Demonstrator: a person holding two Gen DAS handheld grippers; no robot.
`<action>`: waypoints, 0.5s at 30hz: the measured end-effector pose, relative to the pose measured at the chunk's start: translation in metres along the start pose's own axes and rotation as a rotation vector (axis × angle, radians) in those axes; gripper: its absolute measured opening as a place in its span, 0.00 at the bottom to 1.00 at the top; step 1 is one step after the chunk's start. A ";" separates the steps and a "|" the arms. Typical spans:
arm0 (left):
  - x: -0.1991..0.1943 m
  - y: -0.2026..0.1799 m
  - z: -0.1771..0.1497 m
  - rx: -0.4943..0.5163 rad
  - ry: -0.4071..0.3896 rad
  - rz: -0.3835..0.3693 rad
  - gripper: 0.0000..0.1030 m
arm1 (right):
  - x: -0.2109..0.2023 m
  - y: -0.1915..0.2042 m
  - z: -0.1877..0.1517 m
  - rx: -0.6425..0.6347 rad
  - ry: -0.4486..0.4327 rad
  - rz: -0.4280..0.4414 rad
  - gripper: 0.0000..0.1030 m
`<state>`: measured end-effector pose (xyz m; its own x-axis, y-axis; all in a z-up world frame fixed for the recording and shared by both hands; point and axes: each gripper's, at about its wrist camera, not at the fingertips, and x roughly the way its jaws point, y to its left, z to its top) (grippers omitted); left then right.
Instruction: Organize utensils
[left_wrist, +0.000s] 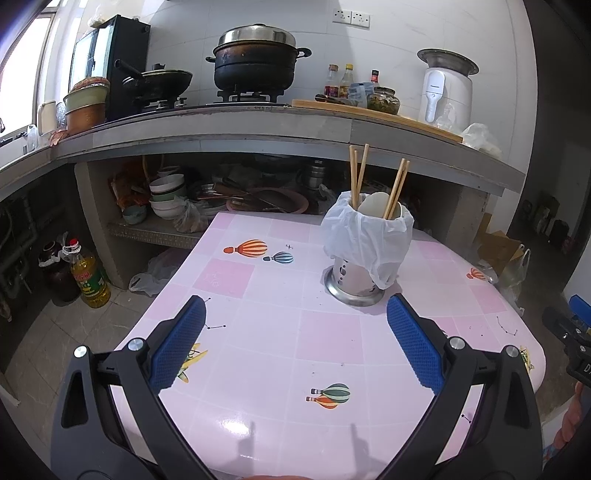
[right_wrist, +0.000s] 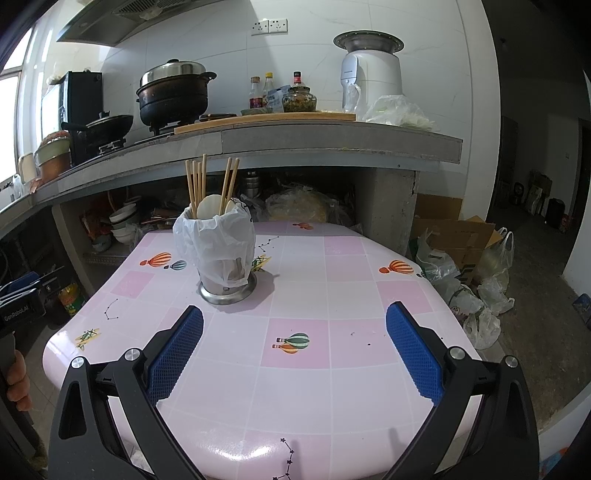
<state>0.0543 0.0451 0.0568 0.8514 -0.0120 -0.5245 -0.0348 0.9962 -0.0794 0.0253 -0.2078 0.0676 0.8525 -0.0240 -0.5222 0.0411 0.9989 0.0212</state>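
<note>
Both grippers hang spread and empty over the pink table (left_wrist: 280, 332). From the left gripper (left_wrist: 295, 306) the holder (left_wrist: 356, 284), bag-lined, with chopsticks (left_wrist: 360, 173) and a pale spoon, stands at 1 o'clock; bare top lies from 9 to 12, running out to the left edge. From the right gripper (right_wrist: 294, 308) the holder (right_wrist: 228, 286) sits at 11 o'clock, bare top from 12 to 3. Only the right view shows the table's rounded right edge and the floor bags (right_wrist: 480, 295); only the left shows the oil bottle (left_wrist: 88, 277).

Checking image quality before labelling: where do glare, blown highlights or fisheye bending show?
Left wrist view: glare on the glossy pink checked tabletop near edge, window blown out, grey concrete counter bowed. Right wrist view: similar glare on the tabletop, dark corners.
</note>
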 end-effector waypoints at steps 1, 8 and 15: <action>0.000 0.000 0.000 0.000 0.000 -0.001 0.92 | 0.000 0.000 0.000 0.000 0.000 -0.001 0.94; 0.000 -0.002 0.000 0.004 0.001 -0.003 0.92 | 0.000 0.000 0.000 0.001 0.001 0.000 0.94; 0.000 -0.003 0.000 0.004 0.001 -0.002 0.92 | 0.000 0.000 0.000 0.001 0.001 0.000 0.94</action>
<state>0.0543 0.0426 0.0570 0.8507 -0.0145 -0.5254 -0.0309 0.9965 -0.0775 0.0254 -0.2077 0.0674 0.8518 -0.0238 -0.5233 0.0413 0.9989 0.0218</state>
